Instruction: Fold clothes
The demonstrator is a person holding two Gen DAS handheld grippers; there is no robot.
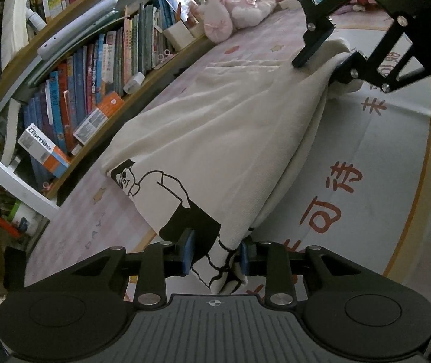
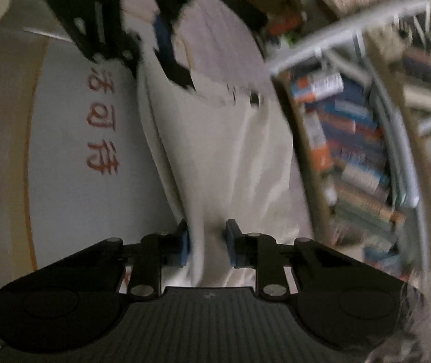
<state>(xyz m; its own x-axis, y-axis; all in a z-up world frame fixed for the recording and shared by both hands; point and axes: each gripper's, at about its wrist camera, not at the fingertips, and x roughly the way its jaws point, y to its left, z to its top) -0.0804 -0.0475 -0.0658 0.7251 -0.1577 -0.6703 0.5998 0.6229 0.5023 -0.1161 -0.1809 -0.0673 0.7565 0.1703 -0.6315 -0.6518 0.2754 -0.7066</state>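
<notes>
A cream T-shirt (image 1: 215, 139) with a black cartoon figure print lies stretched across the bed between both grippers. My left gripper (image 1: 217, 254) is shut on the printed end of the shirt at the bottom of the left wrist view. My right gripper (image 1: 324, 60) shows at the top right of that view, with the far end of the shirt bunched between its fingers. In the blurred right wrist view the shirt (image 2: 224, 151) runs between the blue pads (image 2: 185, 248) of the right gripper (image 2: 208, 246), and the left gripper (image 2: 143, 39) holds the far end.
A pale bedcover (image 1: 366, 181) with red characters and an orange ring lies under the shirt. A crowded bookshelf (image 1: 73, 84) runs along the left. Pink plush toys (image 1: 239, 0) sit at the far end of the bed.
</notes>
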